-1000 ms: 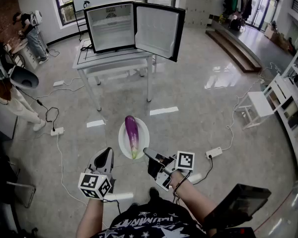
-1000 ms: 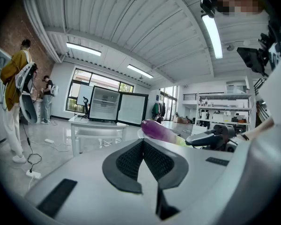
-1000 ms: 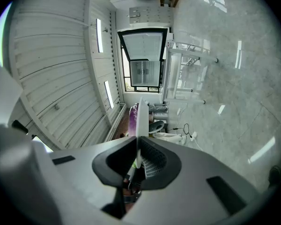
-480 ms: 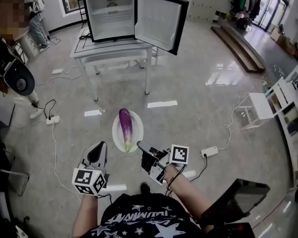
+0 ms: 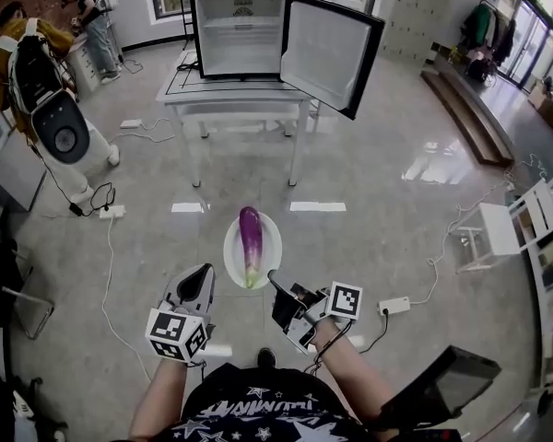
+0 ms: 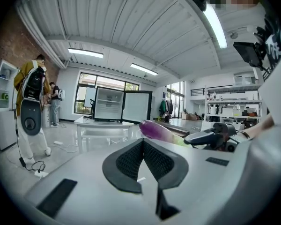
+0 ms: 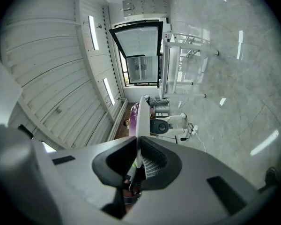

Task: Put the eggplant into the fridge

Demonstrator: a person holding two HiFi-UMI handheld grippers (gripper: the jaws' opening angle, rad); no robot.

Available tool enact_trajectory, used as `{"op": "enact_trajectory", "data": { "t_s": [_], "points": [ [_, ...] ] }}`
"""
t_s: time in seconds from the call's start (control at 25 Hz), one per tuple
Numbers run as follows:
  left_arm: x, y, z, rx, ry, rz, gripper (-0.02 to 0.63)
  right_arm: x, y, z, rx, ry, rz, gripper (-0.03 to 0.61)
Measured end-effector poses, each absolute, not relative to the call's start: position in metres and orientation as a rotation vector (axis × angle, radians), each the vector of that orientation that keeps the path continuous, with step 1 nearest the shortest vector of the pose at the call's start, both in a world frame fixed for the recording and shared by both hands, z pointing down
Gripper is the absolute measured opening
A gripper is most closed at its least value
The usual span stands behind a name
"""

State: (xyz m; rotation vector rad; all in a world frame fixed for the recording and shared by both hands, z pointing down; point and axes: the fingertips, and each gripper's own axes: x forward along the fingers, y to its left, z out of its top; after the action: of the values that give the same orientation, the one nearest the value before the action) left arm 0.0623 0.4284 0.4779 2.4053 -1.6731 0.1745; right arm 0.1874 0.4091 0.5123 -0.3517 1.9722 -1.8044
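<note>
The right gripper (image 5: 276,282) pinched the near edge of the plate (image 5: 271,242), the eggplant (image 5: 250,233) lay on it pointing ahead at the open fridge (image 5: 240,35), and the left gripper (image 5: 201,282) was closed with nothing.

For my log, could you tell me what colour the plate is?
White plate, clearest in the head view.

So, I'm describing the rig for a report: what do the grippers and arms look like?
The left gripper and right gripper have light grey shells and dark ribbed pads. Each bears a white cube with black square markers. A thin black cord loops at the right wrist. Black shirt, white star print; forearms bare.
</note>
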Motion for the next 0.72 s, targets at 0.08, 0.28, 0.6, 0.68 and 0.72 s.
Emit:
{"op": "enact_trajectory", "data": {
  "t_s": [0.08, 0.28, 0.6, 0.68, 0.72],
  "points": [
    [0.061, 0.427, 0.481, 2.397, -1.678, 0.171, 0.009, 0.186, 0.409, 0.516, -0.34, 1.974, -1.812, 0.023],
    [0.062, 0.422, 0.481, 2.393, -1.673, 0.17, 0.009, 0.184, 0.409, 0.516, -0.336, 1.998, -1.809, 0.023],
    [0.071, 0.414, 0.484, 2.407, -1.633, 0.182, 0.009, 0.193, 0.403, 0.511, -0.346, 2.018, -1.769, 0.023],
    [0.071, 0.414, 0.485, 2.41, -1.625, 0.183, 0.009, 0.194, 0.403, 0.514, -0.358, 2.019, -1.767, 0.023],
    [0.071, 0.414, 0.485, 2.411, -1.625, 0.184, 0.009, 0.194, 0.402, 0.514, -0.36, 2.02, -1.767, 0.023]
  ]
}}
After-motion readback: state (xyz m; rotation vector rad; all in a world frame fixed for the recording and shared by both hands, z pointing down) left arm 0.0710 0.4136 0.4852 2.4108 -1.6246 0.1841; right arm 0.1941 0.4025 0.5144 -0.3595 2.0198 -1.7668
